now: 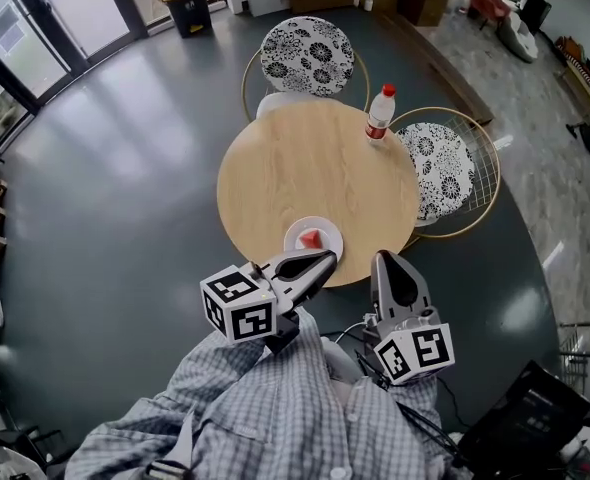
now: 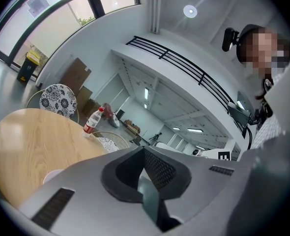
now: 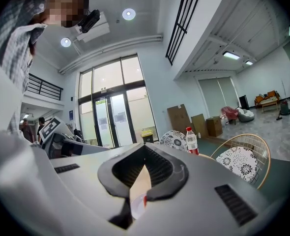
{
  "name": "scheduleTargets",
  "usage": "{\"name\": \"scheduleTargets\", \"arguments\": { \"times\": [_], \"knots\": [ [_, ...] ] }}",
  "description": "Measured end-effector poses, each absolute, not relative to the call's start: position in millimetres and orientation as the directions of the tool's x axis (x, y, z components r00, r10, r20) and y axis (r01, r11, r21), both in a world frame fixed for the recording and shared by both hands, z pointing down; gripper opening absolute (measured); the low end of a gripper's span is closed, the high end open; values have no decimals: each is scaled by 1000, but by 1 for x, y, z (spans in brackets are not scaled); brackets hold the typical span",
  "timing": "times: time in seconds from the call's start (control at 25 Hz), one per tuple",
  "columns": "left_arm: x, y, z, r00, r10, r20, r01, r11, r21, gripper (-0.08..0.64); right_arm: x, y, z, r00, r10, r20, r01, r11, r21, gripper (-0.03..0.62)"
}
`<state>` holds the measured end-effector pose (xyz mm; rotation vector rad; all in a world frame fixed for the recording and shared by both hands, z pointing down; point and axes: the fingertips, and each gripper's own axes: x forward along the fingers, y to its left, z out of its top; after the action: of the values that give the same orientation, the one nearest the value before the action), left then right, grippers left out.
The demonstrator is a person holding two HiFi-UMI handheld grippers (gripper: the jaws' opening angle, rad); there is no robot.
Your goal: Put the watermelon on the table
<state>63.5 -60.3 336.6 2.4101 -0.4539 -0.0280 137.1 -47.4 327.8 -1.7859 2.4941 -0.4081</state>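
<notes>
At the near edge of the round wooden table [image 1: 305,163], a small white plate [image 1: 293,234] carries a red wedge of watermelon [image 1: 311,238]. It sits right where the person can reach it without leaning. The plate is probably there to keep the wet fruit off the wood. Whether the job is to lift the wedge from the plate onto the bare top, or whether this already counts as done, I can't say from here.

The person in the checked shirt holds both tools close in front of the chest. The left gripper [image 1: 320,260] angles in towards the plate, and its tip crosses the near rim as seen from above. How high it hangs over the plate I cannot tell. Its jaws are pressed together with nothing between them, as the left gripper view [image 2: 144,150] shows. The right gripper [image 1: 386,259] points forward just beside the table's edge, to the right of the plate. Its jaws also meet at the tips and hold nothing. Through the slit behind those tips [image 3: 145,149] I can see the tabletop and a bit of the plate with a fleck of red.

A capped bottle with a red label [image 1: 380,114] stands upright at the far right edge, well apart from the plate, so it shouldn't get in the way. Two chairs with flowered cushions [image 1: 308,53] [image 1: 440,166] are tucked against the far side. My guess is that the left gripper, being closer and aimed at the fruit, would have to spread before it could take the wedge, and soft flesh like that wants a gentle pinch.
</notes>
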Motion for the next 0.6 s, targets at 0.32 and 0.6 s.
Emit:
{"name": "scheduleTargets", "arguments": {
  "times": [0.32,0.6],
  "knots": [
    [59,-59,336,937,-335,103,-321,-704,633,6,129,-48,327,-353,-927,125,-917,317,-242,8],
    [56,-60,338,935,-338,108,-326,-697,639,7,127,-49,328,-357,-925,132,-916,319,-241,8]
  ]
}}
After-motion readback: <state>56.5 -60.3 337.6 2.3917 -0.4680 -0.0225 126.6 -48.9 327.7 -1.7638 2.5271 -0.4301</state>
